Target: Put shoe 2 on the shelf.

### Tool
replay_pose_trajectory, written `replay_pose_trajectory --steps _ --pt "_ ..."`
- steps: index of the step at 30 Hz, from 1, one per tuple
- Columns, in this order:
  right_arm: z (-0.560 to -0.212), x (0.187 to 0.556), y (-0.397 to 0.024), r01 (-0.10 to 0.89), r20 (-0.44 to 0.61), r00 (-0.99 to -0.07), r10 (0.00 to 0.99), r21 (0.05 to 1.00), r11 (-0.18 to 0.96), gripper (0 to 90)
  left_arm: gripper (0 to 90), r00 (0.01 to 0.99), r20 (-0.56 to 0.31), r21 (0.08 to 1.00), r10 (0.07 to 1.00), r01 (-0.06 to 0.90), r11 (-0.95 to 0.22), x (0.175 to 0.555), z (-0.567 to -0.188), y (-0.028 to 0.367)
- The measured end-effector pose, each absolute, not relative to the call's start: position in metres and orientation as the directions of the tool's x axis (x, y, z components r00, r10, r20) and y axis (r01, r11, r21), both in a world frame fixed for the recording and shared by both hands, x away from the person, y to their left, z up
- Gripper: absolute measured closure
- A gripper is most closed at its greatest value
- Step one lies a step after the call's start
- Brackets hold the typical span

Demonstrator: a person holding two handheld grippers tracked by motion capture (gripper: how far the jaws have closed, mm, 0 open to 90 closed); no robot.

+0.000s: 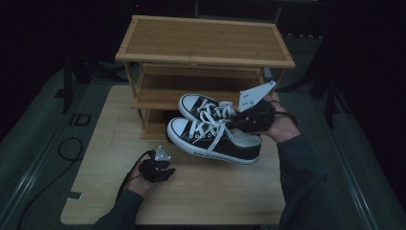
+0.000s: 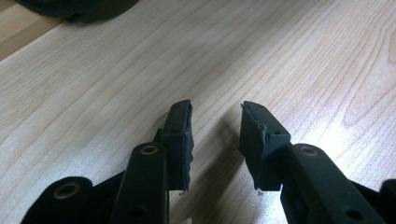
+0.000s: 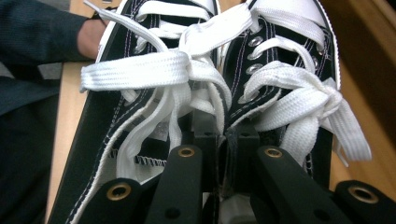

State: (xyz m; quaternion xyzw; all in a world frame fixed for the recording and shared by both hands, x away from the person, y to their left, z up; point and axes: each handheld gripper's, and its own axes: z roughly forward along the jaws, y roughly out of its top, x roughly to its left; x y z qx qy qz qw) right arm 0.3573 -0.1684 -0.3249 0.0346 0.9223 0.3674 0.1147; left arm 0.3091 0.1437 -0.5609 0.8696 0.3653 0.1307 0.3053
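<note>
Two black canvas sneakers (image 1: pixel 215 132) with white toe caps and white laces hang side by side above the table, toes to the left. My right gripper (image 1: pixel 251 120) holds them at their openings. In the right gripper view my right gripper (image 3: pixel 224 137) has its jaws shut on the inner walls of both sneakers (image 3: pixel 219 70), pinched together, with laces draped over them. My left gripper (image 1: pixel 163 170) rests low over the table (image 1: pixel 201 191) at the front left. In the left gripper view its jaws (image 2: pixel 215 135) stand apart over bare wood with nothing between them.
A bamboo shoe rack (image 1: pixel 203 40) with three shelves stands at the back of the table, right behind the raised sneakers. A black cable (image 1: pixel 72 148) loops on the floor at the left. The table's front half is bare wood.
</note>
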Motion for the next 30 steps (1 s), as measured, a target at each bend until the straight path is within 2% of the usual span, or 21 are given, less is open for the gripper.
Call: replay_pose_trajectory --steps 13,24,30 --pt "-0.319 0.385 -0.170 0.062 -0.173 -0.952 0.254 0.700 0.711 85.0 64.4 0.700 0.003 0.627 0.715 0.555 -0.546 0.309 -0.561 0.144" --pt "-0.326 0.407 -0.157 0.222 -0.146 -0.882 0.449 0.710 0.668 85.4 64.3 0.699 -0.004 0.631 0.715 0.557 -0.541 0.309 -0.561 0.144" --pt "-0.329 0.412 -0.153 0.265 -0.177 -0.827 0.534 0.715 0.647 85.4 64.4 0.701 -0.008 0.630 0.713 0.557 -0.541 0.310 -0.561 0.145"
